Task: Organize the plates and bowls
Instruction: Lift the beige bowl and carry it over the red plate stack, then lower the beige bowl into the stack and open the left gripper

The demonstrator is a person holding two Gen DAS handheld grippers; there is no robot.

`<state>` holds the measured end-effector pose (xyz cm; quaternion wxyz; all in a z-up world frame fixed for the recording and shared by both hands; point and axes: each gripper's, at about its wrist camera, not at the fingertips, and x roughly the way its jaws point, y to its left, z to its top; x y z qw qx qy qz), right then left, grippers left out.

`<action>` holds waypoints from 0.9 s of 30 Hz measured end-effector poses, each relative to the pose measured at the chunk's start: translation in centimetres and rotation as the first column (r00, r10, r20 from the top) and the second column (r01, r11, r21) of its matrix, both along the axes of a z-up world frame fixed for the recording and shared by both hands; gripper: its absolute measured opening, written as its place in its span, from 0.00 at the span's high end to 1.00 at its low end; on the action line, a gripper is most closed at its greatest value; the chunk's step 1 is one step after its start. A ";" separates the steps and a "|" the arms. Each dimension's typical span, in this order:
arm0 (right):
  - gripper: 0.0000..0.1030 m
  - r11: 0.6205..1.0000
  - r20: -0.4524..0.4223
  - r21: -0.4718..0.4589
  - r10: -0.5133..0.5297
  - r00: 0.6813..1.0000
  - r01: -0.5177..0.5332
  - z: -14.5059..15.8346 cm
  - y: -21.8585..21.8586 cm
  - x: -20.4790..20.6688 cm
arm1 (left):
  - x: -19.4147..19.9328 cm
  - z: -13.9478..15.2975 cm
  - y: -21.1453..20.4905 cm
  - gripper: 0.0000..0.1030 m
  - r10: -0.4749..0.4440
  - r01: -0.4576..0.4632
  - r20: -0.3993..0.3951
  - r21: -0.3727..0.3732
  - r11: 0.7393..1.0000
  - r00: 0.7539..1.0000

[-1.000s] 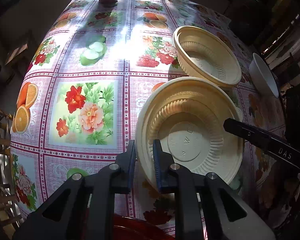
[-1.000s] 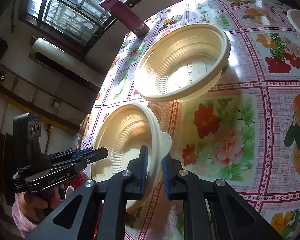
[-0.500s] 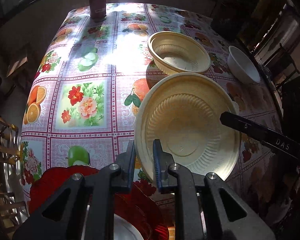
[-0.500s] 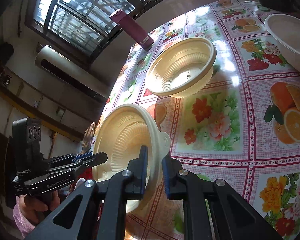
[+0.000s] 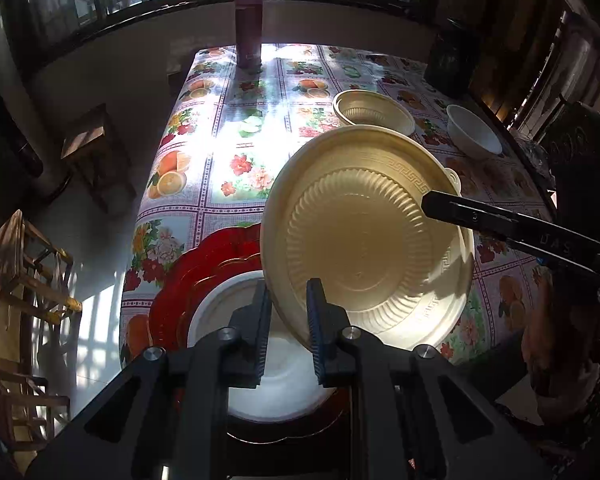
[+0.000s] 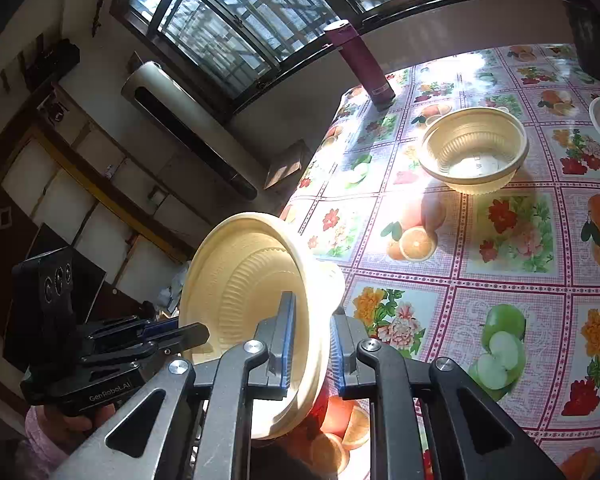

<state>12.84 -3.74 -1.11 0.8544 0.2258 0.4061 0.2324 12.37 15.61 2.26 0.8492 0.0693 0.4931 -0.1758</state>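
A ribbed cream bowl (image 5: 364,240) hangs tilted in the air above the near end of the flowered table (image 5: 220,184). My left gripper (image 5: 286,312) is shut on its near rim. My right gripper (image 6: 312,320) pinches the opposite rim of the same bowl (image 6: 244,280); its jaws are opening while the rim still sits between the pads. Under the bowl lies a red scalloped plate (image 5: 204,280) with a white dish (image 5: 276,380) on it. A second cream bowl (image 5: 374,114) and a white bowl (image 5: 474,136) stand further back on the table.
A maroon bottle (image 5: 249,26) stands at the far table edge below the window. A wooden chair (image 5: 24,264) and a small stool (image 5: 92,152) stand on the floor to the left. A hand in a pink sleeve (image 6: 72,420) holds the left gripper.
Both grippers have lifted the cream bowl off the table and carried it back toward the near end; it now hangs over the red plate and white dish, which have come into view.
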 end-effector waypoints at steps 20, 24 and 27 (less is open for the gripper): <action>0.82 0.985 -0.042 -0.134 0.107 0.993 -0.111 -5.7 8.4 -0.3 | -2.4 -6.8 7.0 0.81 0.186 -0.196 -0.110 -0.088 0.977 0.976; 0.49 0.992 -0.016 -0.044 0.120 0.993 -0.121 -4.4 6.4 -0.8 | -3.8 -5.8 8.1 0.29 0.244 -0.251 -0.063 -0.130 0.959 0.968; 0.31 0.997 0.057 -0.006 0.080 0.995 -0.080 -2.8 3.6 -1.7 | -5.4 -3.6 8.0 0.18 0.278 -0.270 0.048 -0.128 0.954 0.959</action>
